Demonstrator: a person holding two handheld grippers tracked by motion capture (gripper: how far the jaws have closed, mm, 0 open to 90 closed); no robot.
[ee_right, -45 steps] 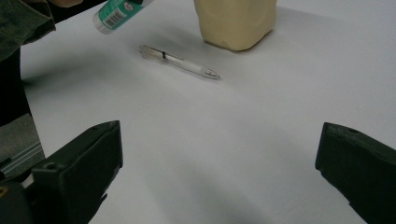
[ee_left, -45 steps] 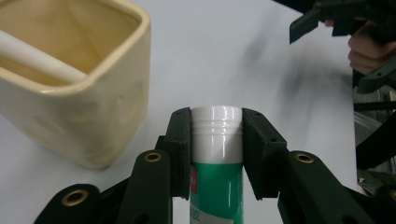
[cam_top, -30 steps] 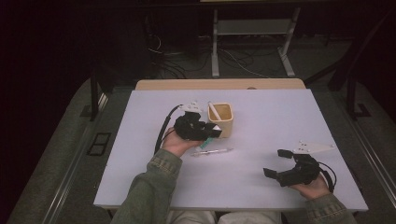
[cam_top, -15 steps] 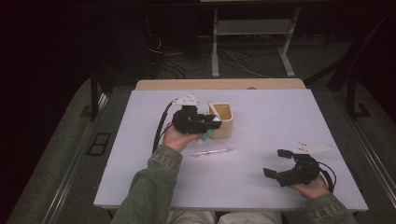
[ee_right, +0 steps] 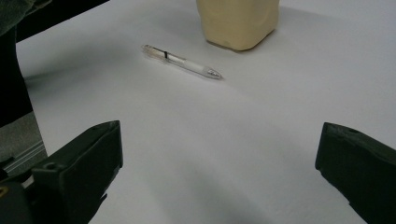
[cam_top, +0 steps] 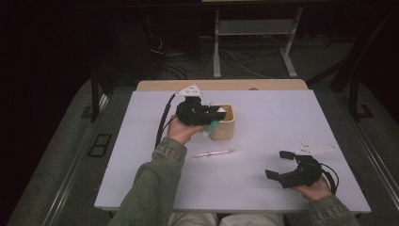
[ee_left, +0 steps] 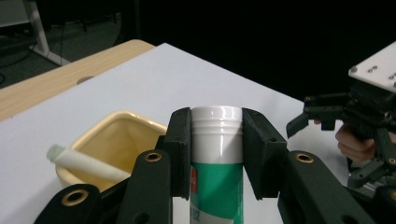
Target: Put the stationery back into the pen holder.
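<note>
Right gripper (cam_top: 277, 165) at five o'clock near the table (cam_top: 282, 117) front edge, jaws wide apart, clear pen (cam_top: 212, 153) on open surface, left gripper (ee_left: 216, 154) clamping green-and-white tube (ee_left: 216, 172), print unreadable, beside beige cup (cam_top: 223, 126) at twelve o'clock.

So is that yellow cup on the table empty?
No. The left claw's view shows a white stick-like item leaning inside the cup. The green-and-white tube is clamped outside it.

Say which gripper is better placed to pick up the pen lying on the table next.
Right, probably. The right gripper hangs open and empty, jaws facing the pen across bare table. The left gripper is shut on the green-and-white tube beside the yellow cup.
</note>
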